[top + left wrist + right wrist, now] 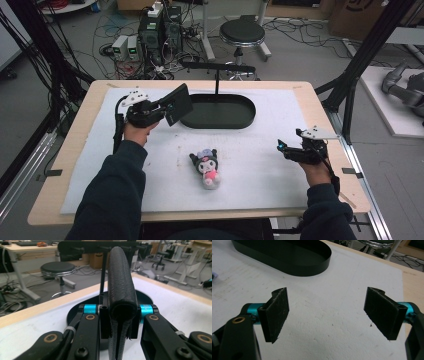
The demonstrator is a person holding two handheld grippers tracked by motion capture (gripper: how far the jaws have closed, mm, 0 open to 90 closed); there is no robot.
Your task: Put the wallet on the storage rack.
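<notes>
high view: the left gripper (161, 107) is raised over the white foam mat (260, 165), clamped on a black leather wallet (178, 104) held beside the left end of the black oval tray (220, 111), which has an upright post and crossbar. judgement: the wallet is being carried to the tray; done well, the step calls for bringing it squarely over the tray's floor, clear of the post, and lowering it before the jaws part. the right gripper (284, 148) rests near the mat's right edge, well apart from the wallet. a plush doll (207, 164) lies mid-mat, untouched. beyond the wooden table (80, 130) stand a stool (242, 34), computer units and loose cables on the floor.

left gripper view: the jaws press both faces of the wallet (121, 285), spine uppermost; the tray (75, 311) sits just ahead and below.

right gripper view: the right gripper (325, 315) has its jaws wide apart with nothing between them, over bare scuffed foam (324, 340); the tray's rounded end (312, 267) lies ahead.
</notes>
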